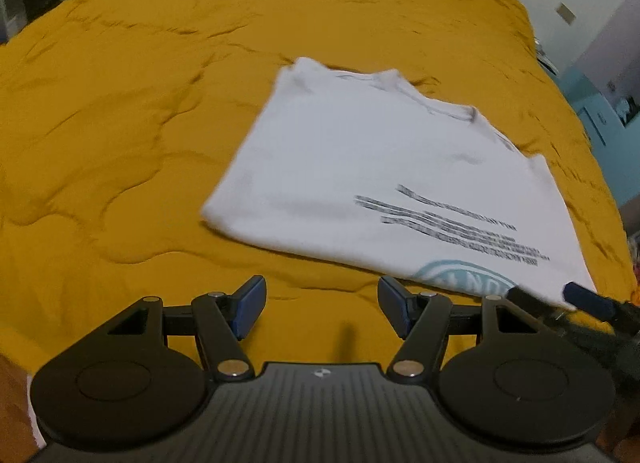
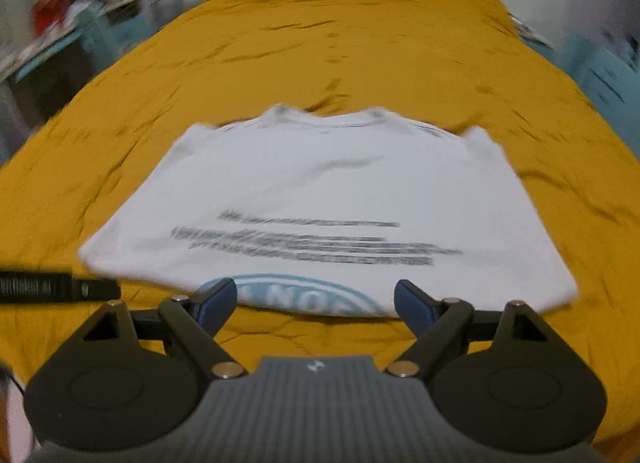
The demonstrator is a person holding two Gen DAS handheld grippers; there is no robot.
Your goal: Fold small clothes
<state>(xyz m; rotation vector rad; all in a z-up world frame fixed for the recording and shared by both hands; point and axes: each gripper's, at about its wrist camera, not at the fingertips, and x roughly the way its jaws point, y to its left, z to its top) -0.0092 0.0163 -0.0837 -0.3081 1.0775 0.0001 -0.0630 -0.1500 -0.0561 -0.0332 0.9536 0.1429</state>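
White T-shirt (image 1: pixel 384 179) is seen lying flat on the mustard-yellow bedspread (image 1: pixel 120 123), sleeves already tucked under so that a rectangle is formed, collar at twelve o'clock and the printed hem with its pale blue emblem (image 2: pixel 296 295) at six o'clock. Read from left to right, the left hand-held gripper (image 1: pixel 322 305) is held over bare bedspread at about seven o'clock of the shirt, its jaws spread wide with nothing between them and its blue pads (image 1: pixel 250 303) clear of the cloth. Further right, the right hand-held gripper (image 2: pixel 314 303) is poised just short of the hem at six o'clock, likewise wide and empty, the emblem showing between its fingers. The step in hand is judged to be the approach for the lengthwise fold: the side folds appear done, the hem not yet taken. For the next move, each near corner of the hem would need to be pinched through all layers, so the left hand-held gripper would have to be brought to the hem's left corner. The hem would then be lifted evenly and carried toward the collar at twelve o'clock, without the tucked sleeves being dragged out.
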